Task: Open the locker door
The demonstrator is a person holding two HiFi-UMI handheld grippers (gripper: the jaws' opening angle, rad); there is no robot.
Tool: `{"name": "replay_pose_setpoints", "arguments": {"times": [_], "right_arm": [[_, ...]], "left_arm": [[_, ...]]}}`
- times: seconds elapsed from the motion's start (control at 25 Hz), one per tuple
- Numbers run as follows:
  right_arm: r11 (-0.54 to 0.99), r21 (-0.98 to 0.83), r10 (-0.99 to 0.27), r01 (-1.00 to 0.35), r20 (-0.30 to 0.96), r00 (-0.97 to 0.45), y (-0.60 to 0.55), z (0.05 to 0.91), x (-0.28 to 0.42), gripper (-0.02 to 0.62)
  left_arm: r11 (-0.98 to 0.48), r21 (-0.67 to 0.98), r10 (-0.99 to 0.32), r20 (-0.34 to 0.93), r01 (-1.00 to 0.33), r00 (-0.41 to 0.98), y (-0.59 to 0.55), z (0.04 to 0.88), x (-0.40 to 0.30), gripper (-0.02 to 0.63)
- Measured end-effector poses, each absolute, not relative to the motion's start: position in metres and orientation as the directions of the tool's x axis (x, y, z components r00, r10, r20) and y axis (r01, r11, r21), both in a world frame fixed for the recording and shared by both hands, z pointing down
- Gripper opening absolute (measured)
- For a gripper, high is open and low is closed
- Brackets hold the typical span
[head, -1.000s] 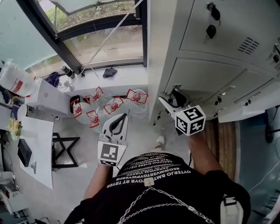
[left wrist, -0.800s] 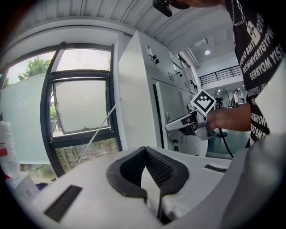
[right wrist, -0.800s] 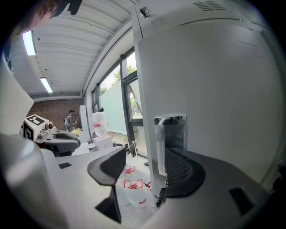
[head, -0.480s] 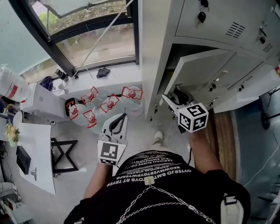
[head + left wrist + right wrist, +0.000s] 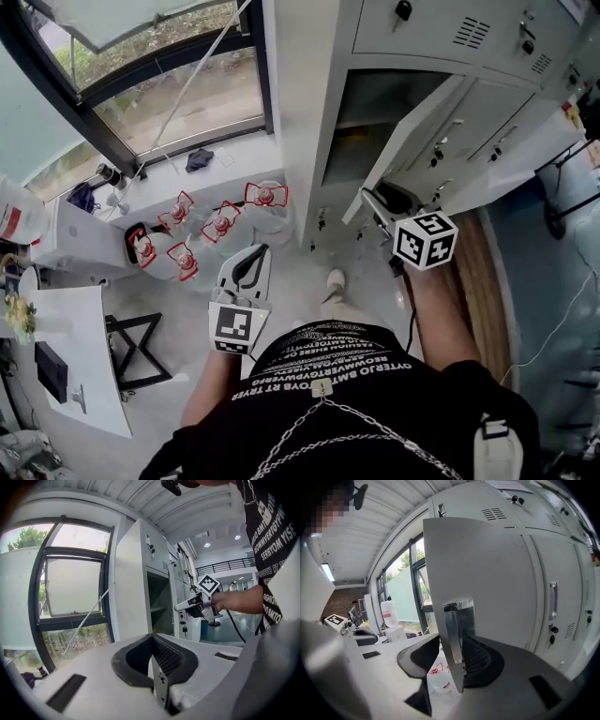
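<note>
- Standing at far right, the grey locker bank [image 5: 309,112] takes up most of the head view. One compartment [image 5: 361,141] in it is open and dark inside.
- Locker door [image 5: 412,131]: swung out toward the near side, hinged on its right, with its free edge nearest the person. The task looks largely done, though a little more swing may remain.
- Handling, as a judgement: thin painted sheet metal, so light and stiff, and it should pivot freely. The faces are smooth and probably slippery under a pad. The best hold is the free edge by the latch, farthest from the hinge, where a pull is easy and does not twist the panel.
- Right gripper [image 5: 375,199]: at that free edge. Its jaws have just been closing and stand about half-wide with the door edge between them. In the right gripper view the right pad looks to lie against the outer face. The left pad is apart, and bottles show through the gap, so the door is not clamped.
- Left gripper [image 5: 262,251]: near left, well apart from the lockers, jaws together on nothing.
- Water bottles [image 5: 220,225]: a cluster on the floor, left of the lockers.
- Latch plate [image 5: 458,630]: a bright metal strip on the door edge, between the right jaws.
</note>
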State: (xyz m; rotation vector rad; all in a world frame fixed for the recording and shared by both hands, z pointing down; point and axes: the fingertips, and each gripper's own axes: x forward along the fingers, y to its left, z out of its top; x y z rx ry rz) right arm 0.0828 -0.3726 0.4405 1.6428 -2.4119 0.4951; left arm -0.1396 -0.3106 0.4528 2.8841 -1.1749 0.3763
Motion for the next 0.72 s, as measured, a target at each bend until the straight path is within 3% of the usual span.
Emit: {"name": "replay_pose_setpoints", "arguments": {"times": [0.72], "right_arm": [[0.289,-0.172,-0.885,-0.942,0.327,-0.331,-0.3,0.444,0.159,0.251]], "left_arm": [[-0.861,-0.124,-0.508,0.24,-0.492,0.828,-0.295,0.445,-0.021,0.005]]}}
